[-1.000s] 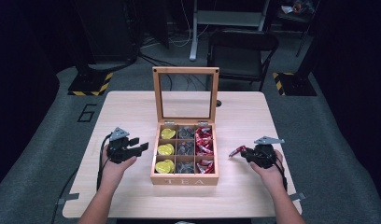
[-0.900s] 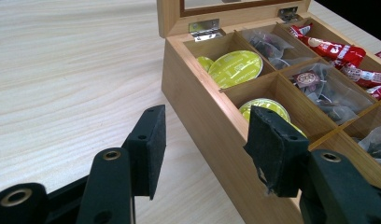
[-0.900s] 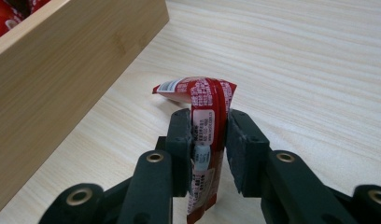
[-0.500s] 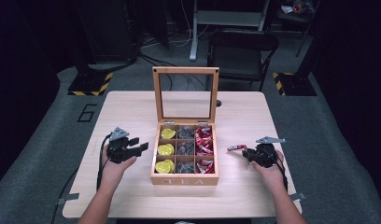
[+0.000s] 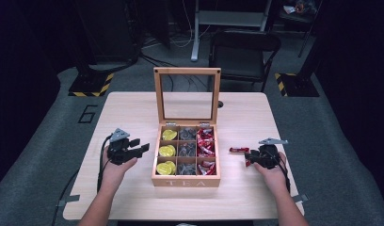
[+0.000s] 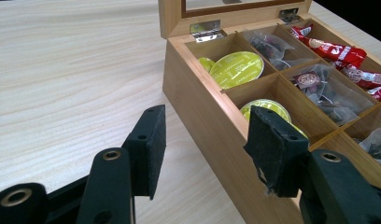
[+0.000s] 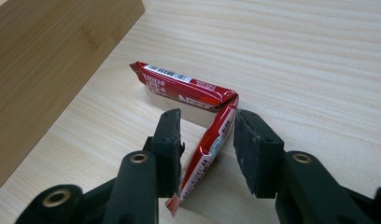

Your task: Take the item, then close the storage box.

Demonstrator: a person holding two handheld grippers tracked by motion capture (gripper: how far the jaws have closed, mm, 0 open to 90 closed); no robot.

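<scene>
Right now, what I have on my screens:
Right gripper [image 5: 249, 157]: I see it at about 3 o'clock of the tea box, low over the surface; in the right gripper view [image 7: 205, 140] its fingers [image 7: 254, 149] stand released, with a gap on each side of what lies between them
Red sachets: one red sachet [image 7: 207, 149] lies between the released fingers, pointing up toward 1 o'clock in the right gripper view; a second red sachet [image 7: 181, 86] lies across its far end, the two meeting at a corner; in the high view I see them [image 5: 239, 150] on the bare wood between box and gripper, apart from the box
Left gripper [image 5: 140, 148]: I hold it at 9 o'clock of the box, just beside its wall; in the left gripper view [image 6: 205, 147] the fingers [image 6: 149, 147] are spread wide and empty, the one on the right of that view against the box rim
Tea box [image 5: 185, 180]: wooden, lid [image 5: 187, 95] standing upright and open, nine compartments
Compartments: yellow-green capsules [image 6: 237, 69] in the column nearest the left gripper, clear tea bags [image 6: 319, 86] in the middle column, red sachets [image 5: 205, 146] in the column toward the right gripper
Surface [image 5: 133, 110]: pale wood
</scene>
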